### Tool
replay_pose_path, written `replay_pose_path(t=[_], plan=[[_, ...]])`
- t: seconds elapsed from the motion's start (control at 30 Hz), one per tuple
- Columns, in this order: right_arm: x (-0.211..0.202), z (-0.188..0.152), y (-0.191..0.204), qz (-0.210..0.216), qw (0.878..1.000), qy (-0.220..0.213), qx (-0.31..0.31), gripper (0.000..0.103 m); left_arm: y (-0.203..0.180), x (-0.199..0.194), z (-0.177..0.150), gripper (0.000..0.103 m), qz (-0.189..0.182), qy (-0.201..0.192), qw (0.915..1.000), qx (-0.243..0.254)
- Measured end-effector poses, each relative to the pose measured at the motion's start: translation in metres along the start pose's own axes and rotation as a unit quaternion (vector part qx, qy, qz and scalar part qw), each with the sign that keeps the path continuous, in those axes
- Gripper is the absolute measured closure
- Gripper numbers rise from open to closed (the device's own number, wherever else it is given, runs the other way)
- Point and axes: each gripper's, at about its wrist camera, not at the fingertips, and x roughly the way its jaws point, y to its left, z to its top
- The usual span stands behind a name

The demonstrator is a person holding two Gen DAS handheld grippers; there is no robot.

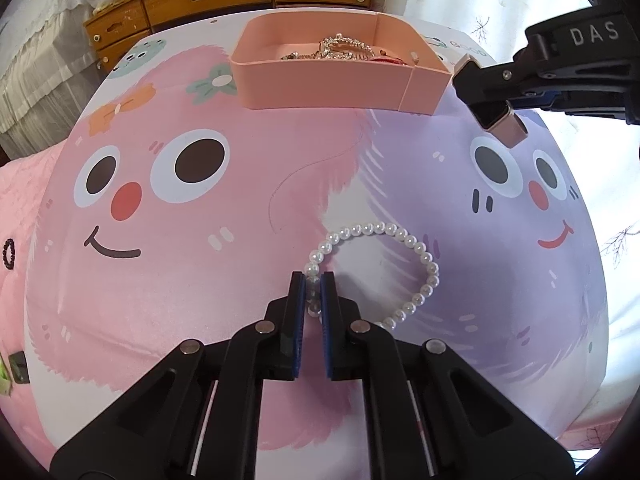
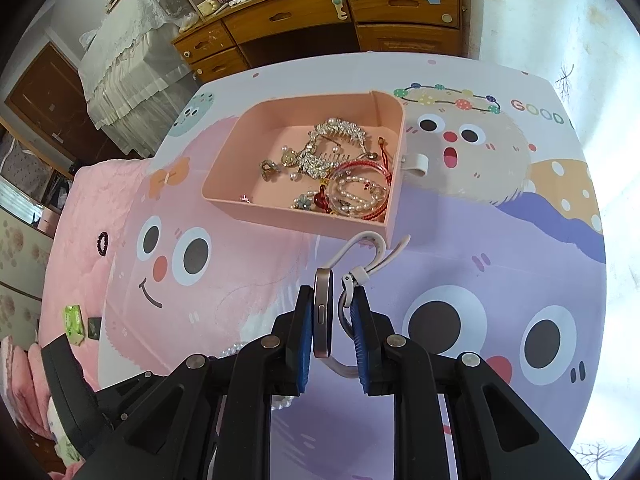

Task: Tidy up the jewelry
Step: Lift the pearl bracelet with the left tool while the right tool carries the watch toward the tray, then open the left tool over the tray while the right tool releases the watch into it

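A white pearl bracelet (image 1: pixel 416 264) lies on the cartoon-printed table cover (image 1: pixel 160 280). My left gripper (image 1: pixel 313 284) is shut on the bracelet's near-left beads. My right gripper (image 2: pixel 332 300) is shut on a rose-gold smartwatch (image 2: pixel 323 312) with a white strap (image 2: pixel 368 240), held above the cover just in front of the pink jewelry tray (image 2: pixel 296 216). The right gripper and the watch also show in the left wrist view (image 1: pixel 500 112), right of the tray (image 1: pixel 320 88). The tray holds a rhinestone hair comb (image 2: pixel 340 136), red cord bracelets and pearl pieces.
A wooden dresser (image 2: pixel 320 28) stands behind the table. A dark bead bracelet (image 2: pixel 103 243) lies on the pink blanket at the left, with a green packet (image 2: pixel 74 320) nearer. A white loop pull (image 2: pixel 418 164) sticks out of the tray's right side.
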Motion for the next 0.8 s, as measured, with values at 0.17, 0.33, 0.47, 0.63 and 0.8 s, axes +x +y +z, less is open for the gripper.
replay_pose_path(t=[0.17, 0.33, 0.47, 0.63, 0.8], plan=[[-0.012, 0.005, 0.002, 0.002, 1.000, -0.012, -0.003, 0.085, 0.006, -0.016, 0.014, 0.098, -0.012, -0.012, 0.9998, -0.013], [-0.024, 0.011, 0.006, -0.003, 1.000, -0.022, -0.010, 0.084, 0.008, -0.045, 0.034, 0.098, -0.029, -0.047, 0.9984, -0.006], [-0.034, 0.018, 0.011, 0.000, 0.999, -0.035, -0.012, 0.084, 0.008, -0.069, 0.050, 0.098, -0.043, -0.081, 0.9957, 0.003], [-0.043, 0.026, 0.017, 0.000, 0.998, -0.059, -0.017, 0.083, 0.013, -0.097, 0.073, 0.098, -0.051, -0.117, 0.9918, 0.011], [-0.048, 0.033, 0.021, 0.003, 0.995, -0.099, -0.016, 0.081, 0.026, -0.116, 0.099, 0.098, -0.060, -0.158, 0.9855, 0.010]])
